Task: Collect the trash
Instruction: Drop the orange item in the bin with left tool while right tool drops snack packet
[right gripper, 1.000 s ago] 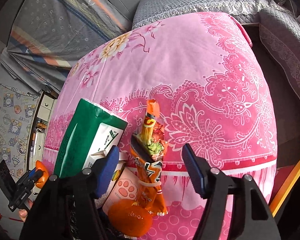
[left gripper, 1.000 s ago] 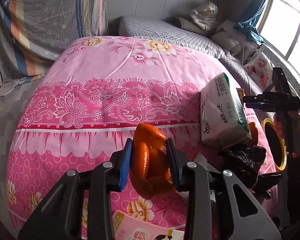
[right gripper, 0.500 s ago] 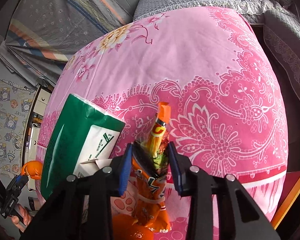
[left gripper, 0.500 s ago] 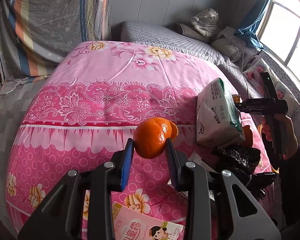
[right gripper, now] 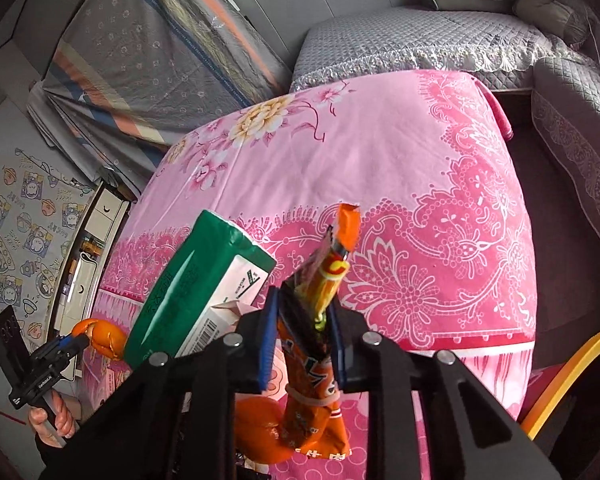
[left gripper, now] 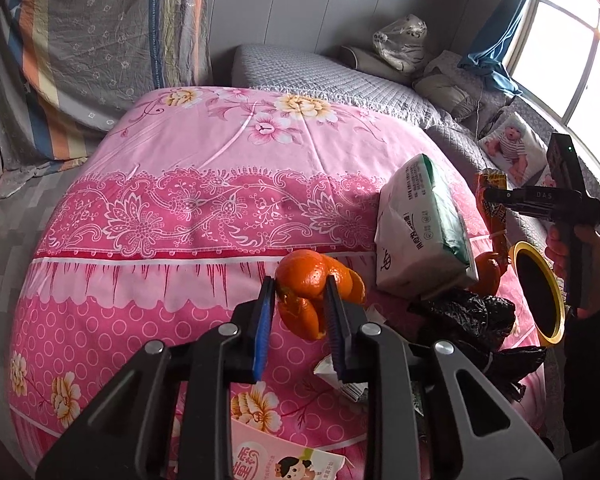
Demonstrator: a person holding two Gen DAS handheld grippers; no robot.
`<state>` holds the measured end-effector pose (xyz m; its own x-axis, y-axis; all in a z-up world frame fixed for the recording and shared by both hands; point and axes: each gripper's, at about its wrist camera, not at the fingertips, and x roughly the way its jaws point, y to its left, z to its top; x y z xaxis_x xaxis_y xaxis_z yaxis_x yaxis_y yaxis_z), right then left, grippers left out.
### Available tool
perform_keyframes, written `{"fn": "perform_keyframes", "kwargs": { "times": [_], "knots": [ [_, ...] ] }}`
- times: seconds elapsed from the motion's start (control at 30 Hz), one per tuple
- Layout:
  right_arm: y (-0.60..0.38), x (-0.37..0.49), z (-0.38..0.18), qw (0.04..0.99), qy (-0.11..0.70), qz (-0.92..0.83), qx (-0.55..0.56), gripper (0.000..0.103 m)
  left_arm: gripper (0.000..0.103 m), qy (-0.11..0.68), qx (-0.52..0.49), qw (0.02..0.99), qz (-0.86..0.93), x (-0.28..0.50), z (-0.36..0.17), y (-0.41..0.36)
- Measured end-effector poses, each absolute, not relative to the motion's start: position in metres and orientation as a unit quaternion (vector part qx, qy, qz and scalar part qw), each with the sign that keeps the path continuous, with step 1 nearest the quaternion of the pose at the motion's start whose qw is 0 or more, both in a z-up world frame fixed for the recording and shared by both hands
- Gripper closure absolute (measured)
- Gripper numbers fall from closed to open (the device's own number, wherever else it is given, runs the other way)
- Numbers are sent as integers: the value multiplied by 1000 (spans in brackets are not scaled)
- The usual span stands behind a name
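So the left gripper point(left gripper: 300, 300) has its blue pads clamped on a floppy orange peel point(left gripper: 316, 292), held up off the pink floral bedspread point(left gripper: 204, 168), just left of the green-and-white tissue pack point(left gripper: 420, 236). The right gripper point(right gripper: 304, 316) has just been closing and now pinches an orange snack wrapper point(right gripper: 320, 320) between its pads, right next to the tissue pack on its other side, wrapper top sticking up past the fingertips. A whole orange point(right gripper: 260, 428) sits below the wrapper on the bedspread. Beyond the tissue pack the bedspread is wide open up to its far edge, and a yellow-rimmed bin point(left gripper: 538, 292) stands off the bed edge near the pack.
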<state>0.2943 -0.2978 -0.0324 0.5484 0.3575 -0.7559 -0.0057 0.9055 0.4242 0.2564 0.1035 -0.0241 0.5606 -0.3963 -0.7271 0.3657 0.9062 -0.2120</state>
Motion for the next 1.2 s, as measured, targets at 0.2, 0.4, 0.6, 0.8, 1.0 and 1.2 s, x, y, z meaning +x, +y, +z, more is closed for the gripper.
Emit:
{"fn": "perform_keyframes", "kwargs": {
  "times": [0.2,0.4,0.6,0.8,1.0,1.2],
  "knots": [
    [-299,257,5,879,423,128,176,82,84,384,-25,894,-230,245,-1,96],
    [-298,219,23,888,406,147,161,82,84,355,-10,902,-245,223,21,73],
    [-303,189,21,891,400,144,161,82,84,333,0,903,-271,203,41,41],
    [-330,158,20,897,388,119,173,82,84,315,17,897,-309,185,56,-2],
    [-371,126,23,908,369,78,183,82,84,307,26,888,-342,177,63,-46],
    [-416,97,20,913,355,25,200,82,84,307,30,870,-383,170,64,-95]
  ]
}}
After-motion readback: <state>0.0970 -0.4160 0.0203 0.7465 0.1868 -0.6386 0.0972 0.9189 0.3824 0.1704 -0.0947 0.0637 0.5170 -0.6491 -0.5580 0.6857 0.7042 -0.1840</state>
